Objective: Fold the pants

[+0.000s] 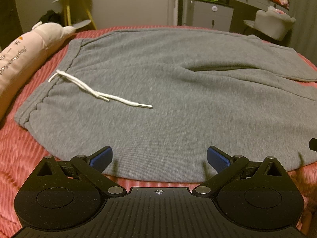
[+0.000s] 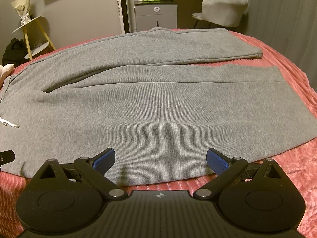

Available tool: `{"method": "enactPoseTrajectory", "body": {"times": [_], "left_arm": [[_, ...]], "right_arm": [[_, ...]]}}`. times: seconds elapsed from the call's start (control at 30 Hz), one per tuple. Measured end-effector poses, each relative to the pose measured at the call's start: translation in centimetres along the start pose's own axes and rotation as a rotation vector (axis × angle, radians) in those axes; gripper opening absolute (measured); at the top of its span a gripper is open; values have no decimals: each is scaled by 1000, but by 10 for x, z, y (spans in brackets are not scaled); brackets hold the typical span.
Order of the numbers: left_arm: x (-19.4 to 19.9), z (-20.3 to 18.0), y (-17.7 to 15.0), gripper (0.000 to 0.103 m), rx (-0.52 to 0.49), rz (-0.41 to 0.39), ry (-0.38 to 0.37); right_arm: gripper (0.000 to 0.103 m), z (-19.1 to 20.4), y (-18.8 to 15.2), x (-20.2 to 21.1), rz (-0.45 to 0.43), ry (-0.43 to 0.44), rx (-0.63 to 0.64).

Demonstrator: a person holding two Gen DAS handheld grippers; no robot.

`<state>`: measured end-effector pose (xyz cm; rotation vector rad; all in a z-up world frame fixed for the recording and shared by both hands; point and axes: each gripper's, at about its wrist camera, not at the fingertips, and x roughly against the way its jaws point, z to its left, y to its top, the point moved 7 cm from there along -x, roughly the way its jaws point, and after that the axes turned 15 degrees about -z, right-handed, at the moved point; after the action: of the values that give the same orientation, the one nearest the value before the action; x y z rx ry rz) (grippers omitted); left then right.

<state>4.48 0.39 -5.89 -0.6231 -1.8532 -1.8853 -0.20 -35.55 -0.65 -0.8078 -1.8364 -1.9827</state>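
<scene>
Grey sweatpants (image 1: 158, 91) lie flat on a pink bedspread (image 1: 23, 158), waistband to the left, with a white drawstring (image 1: 95, 91) trailing across the front. My left gripper (image 1: 159, 158) hovers open over the near edge of the hip area, its blue pads (image 1: 102, 157) wide apart with nothing between them. In the right wrist view the two legs (image 2: 168, 91) stretch to the right, side by side with a small gap. The right gripper (image 2: 160, 160) is open too, over the near leg's edge. The drawstring tip (image 2: 11, 124) shows at far left.
A long pink plush pillow (image 1: 21, 59) lies along the left of the waistband. Beyond the bed stand a yellow-legged side table (image 2: 33, 37), a grey cabinet (image 2: 156, 13), a padded chair (image 2: 223, 11) and a desk. The bedspread (image 2: 287, 158) borders the pants at the right.
</scene>
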Motion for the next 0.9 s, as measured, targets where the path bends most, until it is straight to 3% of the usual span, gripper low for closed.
{"method": "enactPoseTrajectory", "body": {"times": [0.9], "left_arm": [[-4, -1, -1, 103, 4, 23, 4]], "right_arm": [[99, 0, -1, -2, 5, 7, -16]]}}
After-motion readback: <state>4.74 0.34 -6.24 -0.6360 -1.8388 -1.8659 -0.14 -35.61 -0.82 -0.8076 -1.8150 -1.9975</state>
